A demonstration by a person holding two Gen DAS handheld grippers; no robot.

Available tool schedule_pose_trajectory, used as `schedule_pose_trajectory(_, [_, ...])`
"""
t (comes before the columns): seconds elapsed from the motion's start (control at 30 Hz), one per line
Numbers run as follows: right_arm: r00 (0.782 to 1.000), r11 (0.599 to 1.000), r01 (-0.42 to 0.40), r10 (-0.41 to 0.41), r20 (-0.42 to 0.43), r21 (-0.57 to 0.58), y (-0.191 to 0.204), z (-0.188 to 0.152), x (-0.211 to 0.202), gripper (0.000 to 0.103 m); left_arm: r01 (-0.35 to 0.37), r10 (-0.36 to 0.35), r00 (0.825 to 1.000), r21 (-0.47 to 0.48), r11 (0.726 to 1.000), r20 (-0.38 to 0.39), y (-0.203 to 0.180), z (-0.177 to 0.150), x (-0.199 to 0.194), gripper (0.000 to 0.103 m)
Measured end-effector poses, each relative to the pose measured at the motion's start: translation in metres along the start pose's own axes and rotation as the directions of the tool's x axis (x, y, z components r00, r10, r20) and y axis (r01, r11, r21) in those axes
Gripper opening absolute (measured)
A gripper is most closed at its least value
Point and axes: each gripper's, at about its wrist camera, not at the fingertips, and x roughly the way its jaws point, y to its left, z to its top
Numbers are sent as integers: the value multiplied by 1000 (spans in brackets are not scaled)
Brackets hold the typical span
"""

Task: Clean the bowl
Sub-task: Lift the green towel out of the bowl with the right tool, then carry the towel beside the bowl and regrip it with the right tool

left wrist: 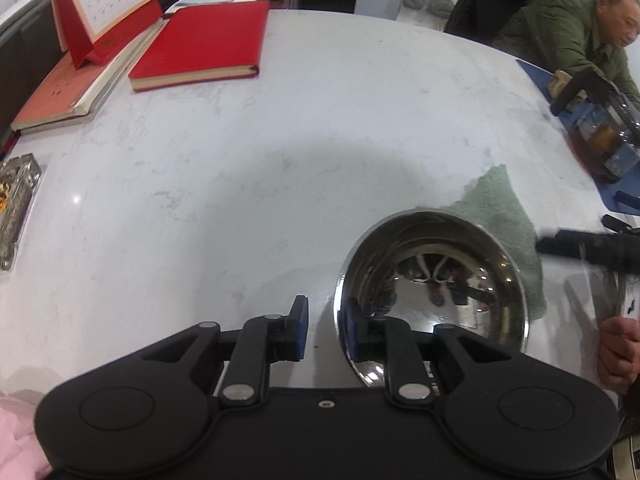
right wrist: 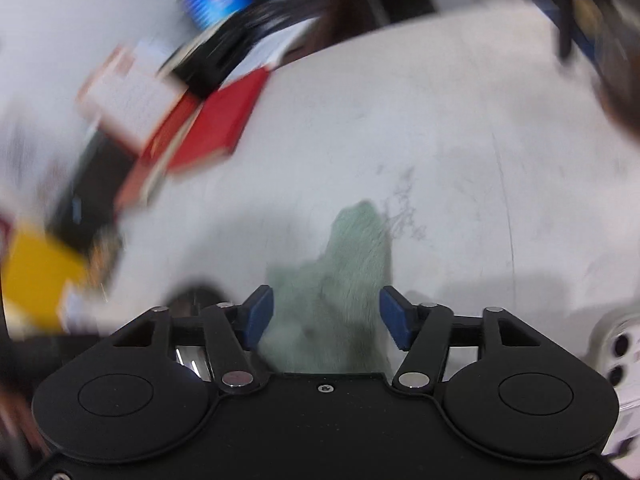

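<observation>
White marble table [left wrist: 280,128], red books [left wrist: 200,44] behind

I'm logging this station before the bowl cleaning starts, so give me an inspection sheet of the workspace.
Surface: white marble-look table, faint grey smudges.
Job's things: steel bowl, upright, inside looks empty; green cloth flat beside and behind it.
Clutter: red notebook, desk calendar on a stack of books, glass ashtray, glass teapot on a blue mat.
Grippers: left gripper open, straddling the bowl's near rim, one finger inside; right gripper open, over the cloth, view motion-blurred.
Cables: nothing seen.
Surroundings: seated man in green jacket at far right, white phone at table edge.
</observation>
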Motion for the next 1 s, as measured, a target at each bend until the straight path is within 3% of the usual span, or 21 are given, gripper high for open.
schedule_pose_trajectory(0.07, [998, 983, 53, -58, -22, -177, 24, -10, 5, 60, -3, 3, 1000, 3, 1000, -5, -1, 1, 3, 17])
schedule_pose_trajectory(0.17, [992, 937, 107, -122, -25, -332, 45, -19, 15, 60, 4, -4, 1000, 19, 1000, -5, -5, 2, 3, 17])
schedule_pose_trajectory(0.27, [989, 896, 124, -148, -24, -427, 56, -20, 33, 60, 1, -1, 1000, 38, 999, -2, -10, 2, 3, 19])
schedule_pose_trajectory(0.37, [990, 896, 90, -127, -57, -435, 51, -21, 43, 60, -21, 20, 1000, 58, 998, 5, -14, 2, 2, 19])
schedule_pose_trajectory(0.47, [992, 920, 67, -104, -75, -386, 41, -21, 43, 59, -21, 20, 1000, 57, 998, 23, -10, 3, -6, 19])
schedule_pose_trajectory(0.53, [993, 941, 67, -97, -73, -331, 36, -19, 41, 52, -21, 19, 999, 56, 998, 35, -7, 4, -11, 19])
schedule_pose_trajectory(0.6, [995, 976, 58, -75, -73, -211, 26, -10, 42, 34, -17, 15, 999, 58, 998, 44, -6, 4, -16, 19])
schedule_pose_trajectory(0.67, [997, 999, 4, -8, -80, -49, 8, -2, 42, 26, -13, 10, 999, 60, 998, 48, -5, 6, -19, 19])
schedule_pose_trajectory(0.73, [992, 979, -94, 108, -69, 183, -20, 0, 41, 24, -24, 21, 998, 65, 998, 51, -6, 7, -19, 19])
schedule_pose_trajectory(0.8, [981, 935, -166, 188, -43, 315, -35, -2, 44, 24, -26, 21, 997, 73, 997, 70, -9, 9, -26, 19])
schedule_pose_trajectory(1.0, [950, 849, -293, 311, 34, 440, -46, -1, 42, 24, 43, -59, 993, 145, 988, 107, -28, 14, -46, 19])
